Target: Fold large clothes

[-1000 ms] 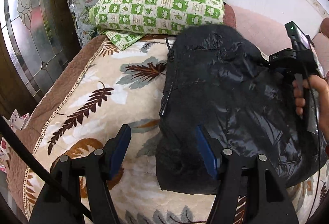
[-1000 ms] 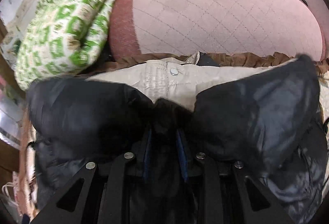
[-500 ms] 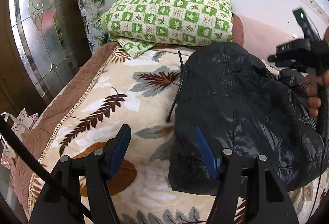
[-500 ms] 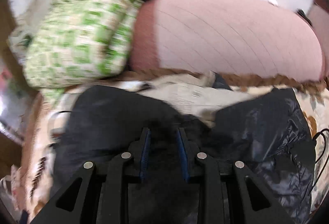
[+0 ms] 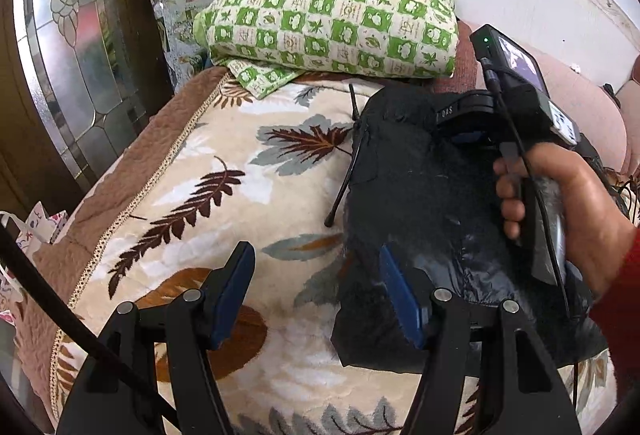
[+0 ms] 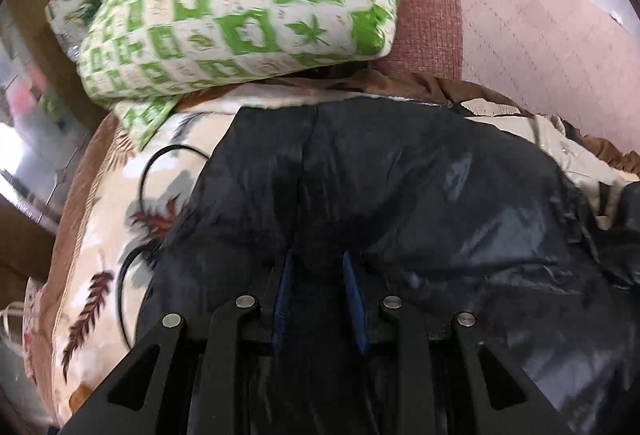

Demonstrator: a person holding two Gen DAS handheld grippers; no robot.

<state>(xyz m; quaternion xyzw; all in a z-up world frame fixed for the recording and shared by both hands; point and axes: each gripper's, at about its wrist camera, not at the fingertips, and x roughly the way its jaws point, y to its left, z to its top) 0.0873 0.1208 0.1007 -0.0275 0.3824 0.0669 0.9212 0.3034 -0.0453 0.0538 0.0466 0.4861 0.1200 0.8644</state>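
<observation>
A large black puffer jacket (image 5: 432, 203) lies bunched on a leaf-patterned bed cover (image 5: 224, 187). My left gripper (image 5: 316, 267) is open and empty, hovering over the cover at the jacket's left edge. My right gripper (image 6: 318, 267) is shut on a fold of the black jacket (image 6: 400, 195) and holds it over the garment. In the left wrist view the right gripper's body (image 5: 516, 103) and the hand holding it sit above the jacket's right side. A black drawcord (image 5: 344, 171) trails from the jacket's left edge.
A green-and-white checked folded quilt (image 5: 332, 15) sits at the head of the bed against a pink padded headboard (image 6: 520, 19). A beige garment (image 6: 568, 151) lies behind the jacket. A leaded glass door (image 5: 68, 55) stands left of the bed.
My right gripper has carried the jacket fold leftward across the garment, toward the quilt side. My left gripper has stayed open and drifted slightly left off the jacket.
</observation>
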